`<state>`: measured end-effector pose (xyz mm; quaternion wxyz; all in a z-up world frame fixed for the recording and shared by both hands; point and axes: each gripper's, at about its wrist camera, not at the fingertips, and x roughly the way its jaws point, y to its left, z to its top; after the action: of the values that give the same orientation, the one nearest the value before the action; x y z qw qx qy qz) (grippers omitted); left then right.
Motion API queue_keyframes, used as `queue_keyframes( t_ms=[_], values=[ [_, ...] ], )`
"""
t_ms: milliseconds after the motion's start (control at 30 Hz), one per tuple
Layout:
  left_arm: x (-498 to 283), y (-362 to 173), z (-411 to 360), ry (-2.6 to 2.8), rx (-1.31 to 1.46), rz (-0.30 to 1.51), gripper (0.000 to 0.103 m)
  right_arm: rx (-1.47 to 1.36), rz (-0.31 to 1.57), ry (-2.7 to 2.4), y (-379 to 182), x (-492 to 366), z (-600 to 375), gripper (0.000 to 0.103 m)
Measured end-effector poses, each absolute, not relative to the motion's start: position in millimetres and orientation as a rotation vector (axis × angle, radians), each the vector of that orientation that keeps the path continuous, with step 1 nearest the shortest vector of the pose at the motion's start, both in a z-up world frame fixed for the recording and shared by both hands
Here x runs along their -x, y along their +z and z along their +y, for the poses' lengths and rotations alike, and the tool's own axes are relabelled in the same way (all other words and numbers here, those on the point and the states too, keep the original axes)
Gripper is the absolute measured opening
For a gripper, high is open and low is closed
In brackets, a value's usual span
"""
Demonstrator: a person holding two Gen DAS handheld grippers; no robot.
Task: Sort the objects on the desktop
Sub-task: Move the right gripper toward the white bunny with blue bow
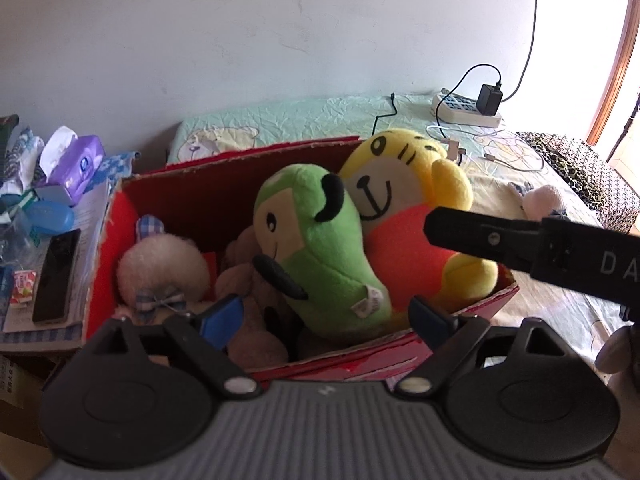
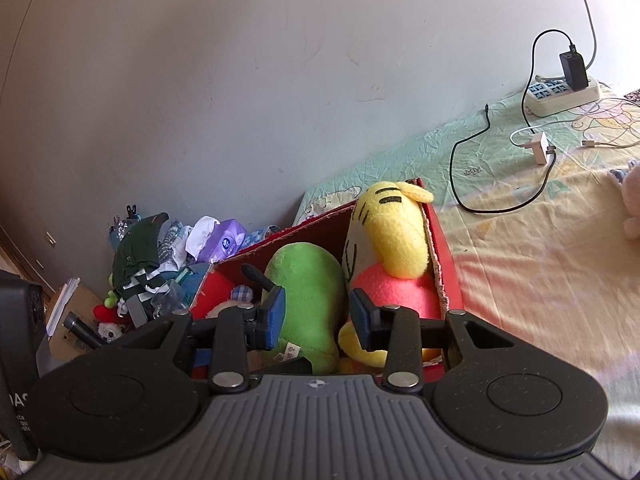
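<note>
Mostly, the sorting looks well along. In the left wrist view your left tongs [image 1: 326, 318] hang released and empty over the near rim of the red box [image 1: 472, 306]. Inside it sit the green toy [image 1: 316, 248] at centre, the yellow toy [image 1: 404, 200] at 2 o'clock, a white fluffy toy [image 1: 160, 268] at 9 o'clock and a brownish one beneath, hard to make out. A pale toy [image 1: 542, 200] lies on the bed [image 1: 532, 312] at 3 o'clock, well apart from the box, so I judge that one is left. The black bar crossing from the right is your other tool; its tips are hidden here.

In the right wrist view your right tongs [image 2: 318, 318] stand spread, the green toy [image 2: 304, 296] between the pads [image 2: 272, 320], but I cannot tell whether they touch it. The yellow toy [image 2: 392, 236] leans on the far wall at 12 o'clock. The pale toy [image 2: 632, 200] is cut off at 3 o'clock. The clutter [image 2: 148, 260] at 9 o'clock is too jumbled to read.
</note>
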<state>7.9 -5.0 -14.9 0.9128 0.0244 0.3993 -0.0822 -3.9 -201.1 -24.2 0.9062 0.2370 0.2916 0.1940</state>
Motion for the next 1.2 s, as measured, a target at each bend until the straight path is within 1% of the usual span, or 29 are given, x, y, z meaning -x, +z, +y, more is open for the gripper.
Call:
queue_keyframes(
  t_ms=[367, 467, 700, 967, 1200],
  values=[
    [9, 6, -33, -0.211, -0.123, 0.722, 0.092, -0.547, 0.562, 0.412, -22, 19, -232, 0.041],
    [15, 13, -44, -0.254, -0.137, 0.685, 0.092, -0.572, 0.534, 0.411, -20, 24, -249, 0.045],
    [18, 24, -88, -0.375, -0.143, 0.642, 0.092, -0.626, 0.501, 0.369, -21, 33, -303, 0.045],
    [1, 10, -170, -0.502, -0.144, 0.699, 0.092, -0.7, 0.557, 0.279, -38, 26, -374, 0.046],
    [-28, -24, -231, -0.523, -0.112, 0.832, 0.092, -0.747, 0.635, 0.244, -61, 13, -429, 0.046]
  ],
)
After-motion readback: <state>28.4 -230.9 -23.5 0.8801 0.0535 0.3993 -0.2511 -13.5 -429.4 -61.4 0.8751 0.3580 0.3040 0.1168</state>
